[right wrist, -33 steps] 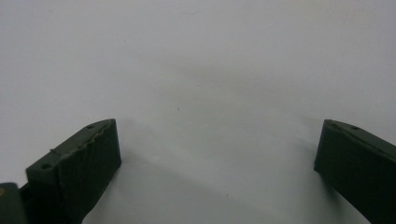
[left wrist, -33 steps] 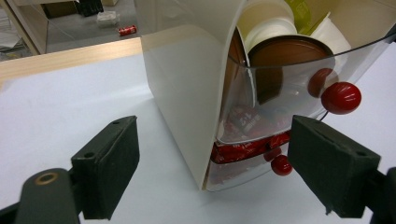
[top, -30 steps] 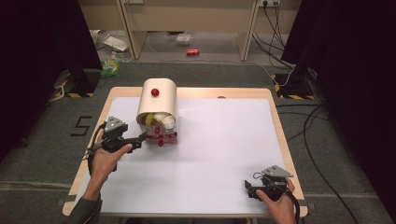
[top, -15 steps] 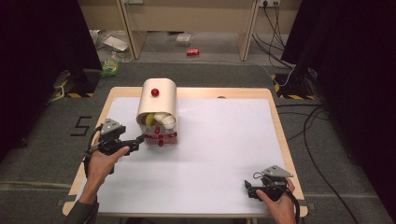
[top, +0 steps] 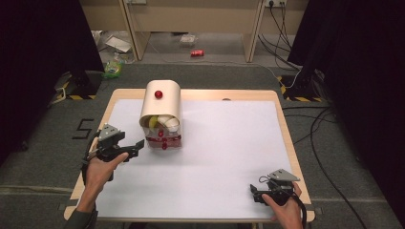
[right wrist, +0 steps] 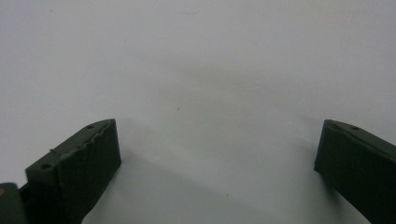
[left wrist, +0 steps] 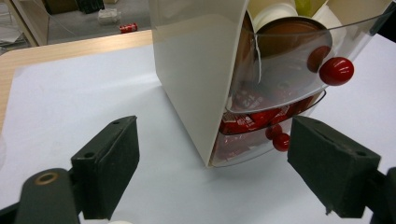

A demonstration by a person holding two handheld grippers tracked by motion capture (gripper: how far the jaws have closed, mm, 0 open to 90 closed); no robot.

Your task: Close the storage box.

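Basically early stage: left gripper (top: 135, 145) gapes wide and empty just beside the cream bread box (top: 161, 109) at the table's (top: 229, 157) back-left, transparent lid half shut, right gripper (top: 256, 195) idle, open, well apart.

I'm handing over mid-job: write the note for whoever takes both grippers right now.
Left gripper: open, empty, just left of the cream cabinet, jaws aimed at its lower front corner, not touching.
Right gripper: open, empty, parked near the table's front right edge over bare white surface.
The cabinet stands upright at the table's back left. Both clear curved drawers look closed: the upper drawer holds round containers, the lower drawer red packets. Each has a red knob.
Done: nothing visibly taken out.
Left: probably grip a knob and pull a drawer open; mind the tight gap.
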